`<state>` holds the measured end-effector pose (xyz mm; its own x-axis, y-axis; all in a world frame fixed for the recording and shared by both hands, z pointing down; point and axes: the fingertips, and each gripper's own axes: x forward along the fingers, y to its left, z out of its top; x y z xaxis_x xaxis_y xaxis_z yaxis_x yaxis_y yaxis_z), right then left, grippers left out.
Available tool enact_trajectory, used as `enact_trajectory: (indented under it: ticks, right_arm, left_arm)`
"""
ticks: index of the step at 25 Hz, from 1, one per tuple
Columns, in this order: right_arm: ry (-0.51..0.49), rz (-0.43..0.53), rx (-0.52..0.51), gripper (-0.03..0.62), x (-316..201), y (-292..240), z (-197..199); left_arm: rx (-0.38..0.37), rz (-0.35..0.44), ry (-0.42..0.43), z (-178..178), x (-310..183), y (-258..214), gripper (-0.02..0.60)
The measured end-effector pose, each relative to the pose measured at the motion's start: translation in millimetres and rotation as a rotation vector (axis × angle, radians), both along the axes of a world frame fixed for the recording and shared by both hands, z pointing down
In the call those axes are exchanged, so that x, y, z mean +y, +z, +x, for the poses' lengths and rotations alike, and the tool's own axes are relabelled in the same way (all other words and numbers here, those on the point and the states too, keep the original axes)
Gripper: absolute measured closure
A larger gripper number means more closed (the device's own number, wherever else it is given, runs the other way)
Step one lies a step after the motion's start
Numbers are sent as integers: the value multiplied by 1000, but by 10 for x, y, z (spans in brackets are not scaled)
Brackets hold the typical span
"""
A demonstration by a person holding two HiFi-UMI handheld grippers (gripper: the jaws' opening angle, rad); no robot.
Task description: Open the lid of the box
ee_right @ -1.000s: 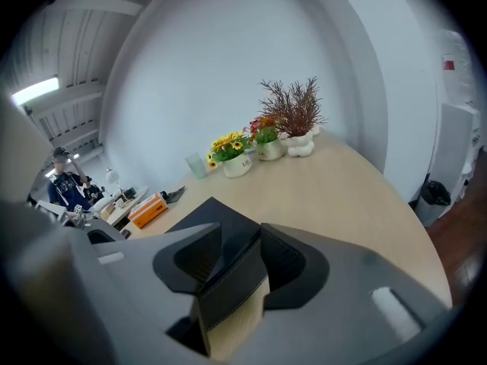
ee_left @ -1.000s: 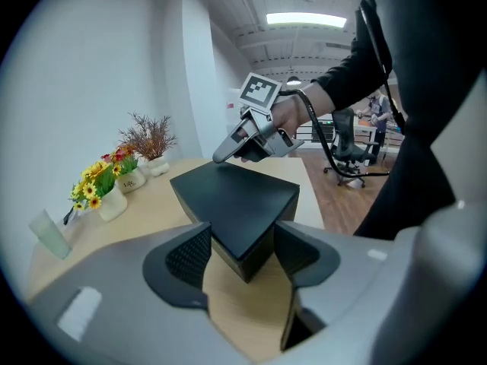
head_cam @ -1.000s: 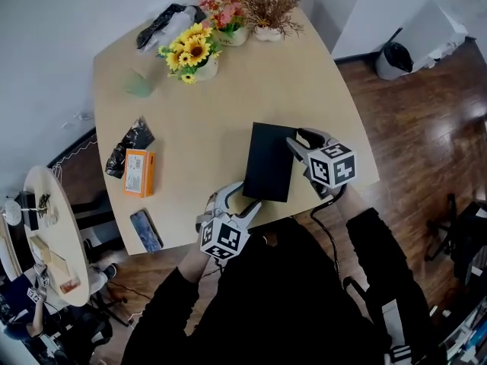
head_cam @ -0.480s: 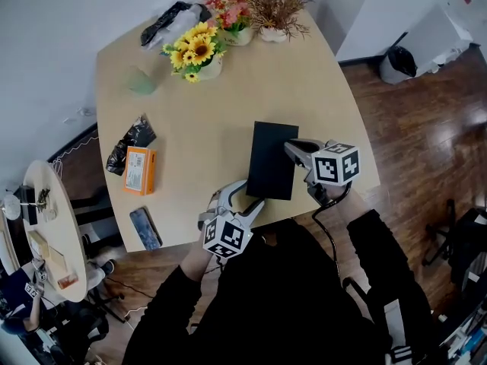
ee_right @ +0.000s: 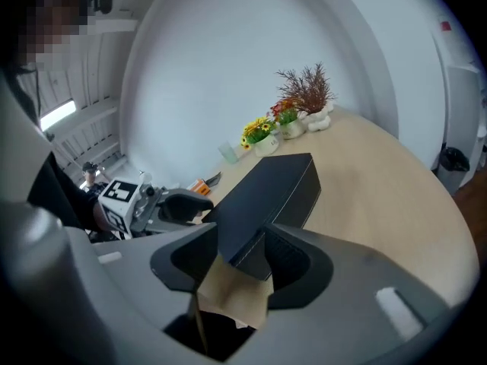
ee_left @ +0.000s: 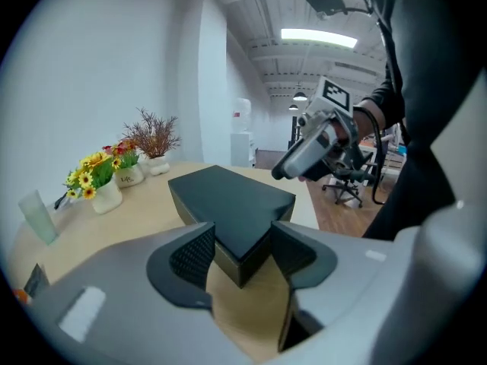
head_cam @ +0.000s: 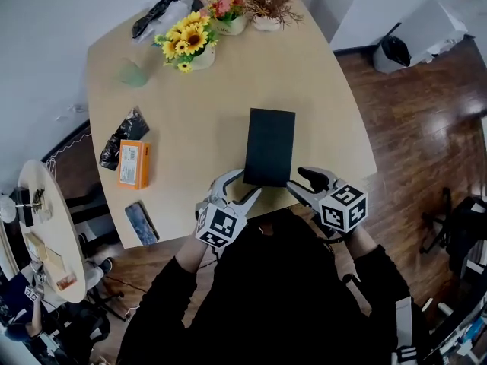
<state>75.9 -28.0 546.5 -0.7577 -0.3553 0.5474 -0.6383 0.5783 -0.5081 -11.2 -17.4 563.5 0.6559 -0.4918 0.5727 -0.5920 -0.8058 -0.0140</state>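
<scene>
Desk (head_cam: 319, 105), contents left to right.

- Left edge, toward the near corner: dark phone (head_cam: 142, 223), lying flat.
- Farther along that edge: orange carton (head_cam: 131, 164), with a crumpled black wrapper (head_cam: 122, 137) just beside its far end.
- Toward the far left corner: pale green cup (head_cam: 135, 73) and a black bag (head_cam: 156, 15) at the edge.
- Far edge, in a row: sunflower pot (head_cam: 186, 44), red flower pot (head_cam: 226, 12), dried-twig pot (head_cam: 266, 2).

Left gripper (head_cam: 240, 186) (ee_left: 242, 245): at the near edge, jaws spread. The near left corner of the box sits between the pads. I cannot tell whether the pads touch it.

Black box (head_cam: 268, 147) (ee_left: 228, 200) (ee_right: 274, 185): flat on the desk, right of centre. One short end is close to the near edge and its long sides run toward the far edge. Lid (head_cam: 270, 131) is seated and closed.

Right gripper (head_cam: 298, 179) (ee_right: 242, 253): at the near edge beside the box's near right corner. Its jaws have just been opening and now stand wide. That corner is between them and is not pinched.
</scene>
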Motion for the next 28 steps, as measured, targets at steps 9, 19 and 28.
enact_trajectory:
  ticks: [9, 19, 28]
  right_arm:
    - [151, -16, -11, 388, 229, 101, -196]
    - [339, -118, -34, 364, 191, 56, -202]
    - [480, -236, -292, 565, 63, -106, -9]
  left_arm:
    - [-5, -8, 34, -5, -8, 0, 366]
    - [-63, 65, 30, 33, 10, 38, 359]
    - [-99, 96, 14, 36, 4, 45, 364]
